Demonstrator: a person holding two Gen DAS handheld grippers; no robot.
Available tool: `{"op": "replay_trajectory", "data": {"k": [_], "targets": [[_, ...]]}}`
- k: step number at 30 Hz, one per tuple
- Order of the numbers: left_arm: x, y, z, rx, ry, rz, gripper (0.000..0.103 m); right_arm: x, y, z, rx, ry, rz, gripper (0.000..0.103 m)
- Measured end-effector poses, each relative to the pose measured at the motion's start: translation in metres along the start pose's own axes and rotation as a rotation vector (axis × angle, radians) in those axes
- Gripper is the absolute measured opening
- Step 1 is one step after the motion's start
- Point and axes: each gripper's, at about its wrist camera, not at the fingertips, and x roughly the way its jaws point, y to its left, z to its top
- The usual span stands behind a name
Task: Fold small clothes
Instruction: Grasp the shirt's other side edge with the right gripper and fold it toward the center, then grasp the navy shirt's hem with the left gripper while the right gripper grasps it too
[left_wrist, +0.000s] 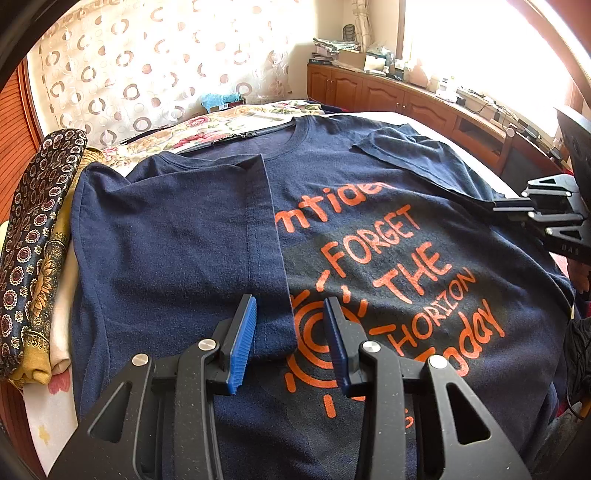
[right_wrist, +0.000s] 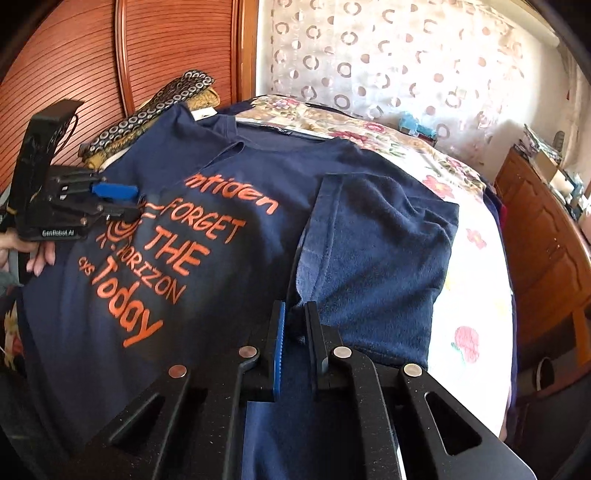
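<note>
Now | navy cotton T-shirt with orange print (left_wrist: 369, 229) spread mid-frame on floral bedspread (right_wrist: 465, 221) | soft, light, floppy; we'd pinch doubled sleeve hems | left gripper (left_wrist: 290, 325) apart above sleeve | right gripper (right_wrist: 294, 325) narrowly apart astride a sleeve fold, clamp unclear

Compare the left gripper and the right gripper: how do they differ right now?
The left gripper is open, its jaws straddling the folded sleeve's edge with a clear gap. The right gripper looks shut on the T-shirt, cloth pinched between narrow jaws. The left sits over the orange sun print; the right over plain navy. Both share black frames and blue pads.
</note>
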Motion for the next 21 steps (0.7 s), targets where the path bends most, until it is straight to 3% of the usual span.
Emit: {"op": "replay_trajectory", "data": {"k": [6,9,13,14,21], "targets": [[-0.002,0.003,0.001,-0.007,0.009,0.037,0.038,-0.006,-0.012,-0.005,0.035,0.005,0.010,0.010],[-0.018,0.014,0.005,-0.015,-0.034,0.060,0.038,-0.012,-0.016,-0.003,0.037,-0.014,-0.007,0.014],[-0.039,0.046,0.020,-0.066,-0.087,0.103,0.038,-0.020,-0.025,0.001,0.064,-0.057,-0.009,0.020],[-0.042,0.055,0.023,-0.079,-0.086,0.117,0.038,-0.020,-0.028,0.002,0.076,-0.068,-0.027,0.025],[-0.042,0.116,0.050,-0.146,-0.059,0.200,0.038,-0.018,-0.053,0.010,0.153,-0.101,-0.081,0.036]]}}
